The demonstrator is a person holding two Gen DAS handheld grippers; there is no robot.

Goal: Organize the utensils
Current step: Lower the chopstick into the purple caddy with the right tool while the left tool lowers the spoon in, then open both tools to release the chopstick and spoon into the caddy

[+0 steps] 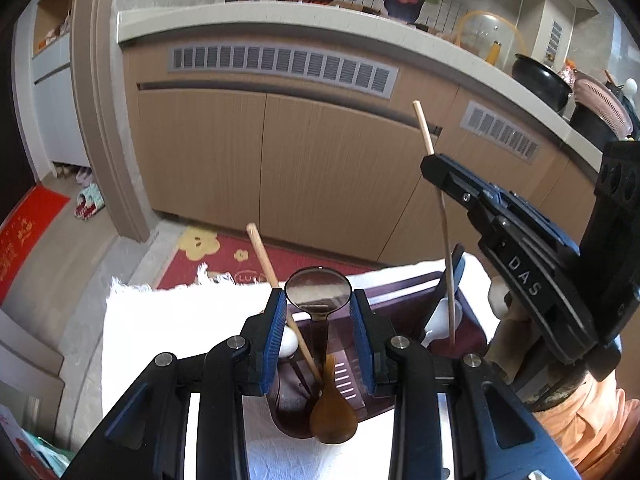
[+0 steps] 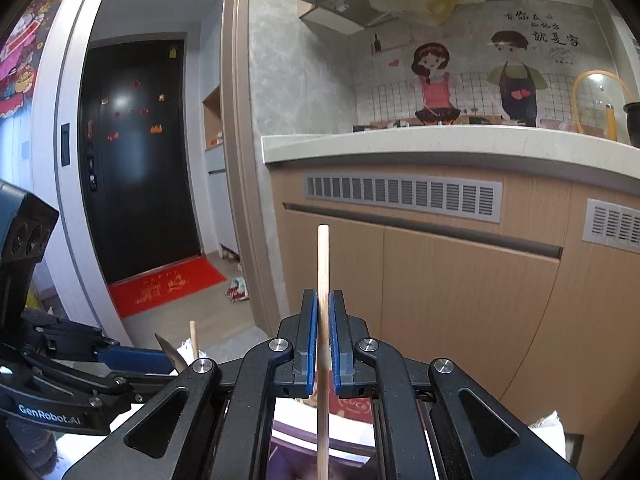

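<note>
**— What's the biggest thing in front of you?**
A white cloth [image 1: 168,332] spread over the surface. A dark maroon utensil holder [image 1: 404,284] sits on it, and I'll place everything else from that holder.

**— And your two tools?**
My left hand-held gripper [image 1: 319,294] hangs over the holder's near left part. It is set narrow, with its blue pads against either side of a round-bowled spoon [image 1: 318,286]. The bowl sticks up and the handle runs down into the holder. My right hand-held gripper [image 2: 324,300] is above the holder's right end, clamped nearly closed on a pale chopstick [image 2: 323,264]. That chopstick stands almost upright, with its lower end down inside the holder.

**— What's already inside?**
An amber spoon [image 1: 333,420] lies bowl-first at the holder's near end. A second chopstick [image 1: 266,264] leans out over the left side. A white spoon [image 1: 442,316] rests at the right end, just beside the held chopstick.
</note>
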